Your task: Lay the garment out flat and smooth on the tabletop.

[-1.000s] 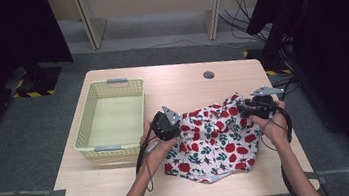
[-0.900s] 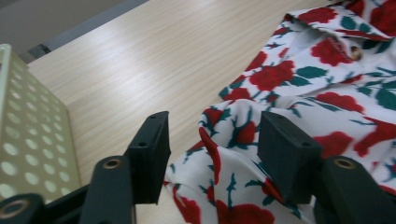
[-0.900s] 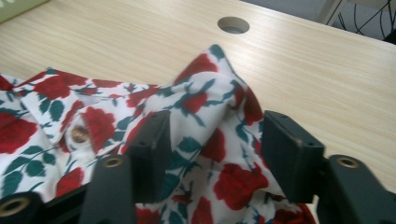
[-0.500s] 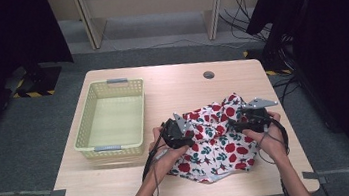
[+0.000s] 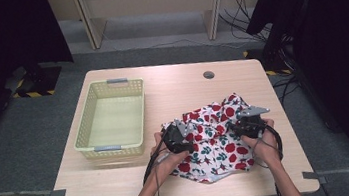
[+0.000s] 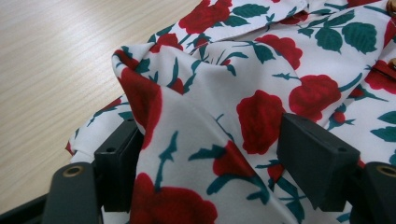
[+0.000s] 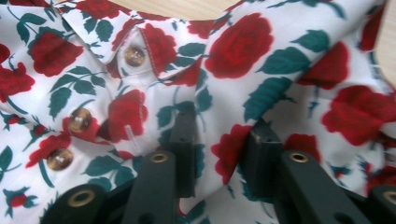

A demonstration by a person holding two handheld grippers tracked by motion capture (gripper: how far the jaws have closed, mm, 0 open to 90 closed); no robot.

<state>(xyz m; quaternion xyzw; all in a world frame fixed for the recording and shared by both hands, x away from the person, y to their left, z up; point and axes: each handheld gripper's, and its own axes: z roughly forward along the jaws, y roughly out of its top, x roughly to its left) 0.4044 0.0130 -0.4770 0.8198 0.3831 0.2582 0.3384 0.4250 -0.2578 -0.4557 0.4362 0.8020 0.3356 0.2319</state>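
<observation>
A white shirt with red roses and green leaves (image 5: 218,140) lies crumpled on the right half of the wooden table (image 5: 175,82). My left gripper (image 5: 179,138) rests on the shirt's left edge. Its jaws (image 6: 215,154) stand wide apart and have just been opening, with a raised fold of the shirt (image 6: 261,70) loose between them. My right gripper (image 5: 247,125) sits on the shirt's right side. Its jaws (image 7: 222,149) have just been closing and now pinch a ridge of the shirt (image 7: 261,56) beside the brown buttons (image 7: 134,56).
A pale yellow plastic basket (image 5: 114,148) stands empty at the left of the table, close to my left hand. A round cable hole (image 5: 208,75) sits near the far edge. Dark curtains and cables lie beyond the table on the right.
Both hands have come down and toward the near edge, onto the shirt. The cloth has bunched up a little between them.
</observation>
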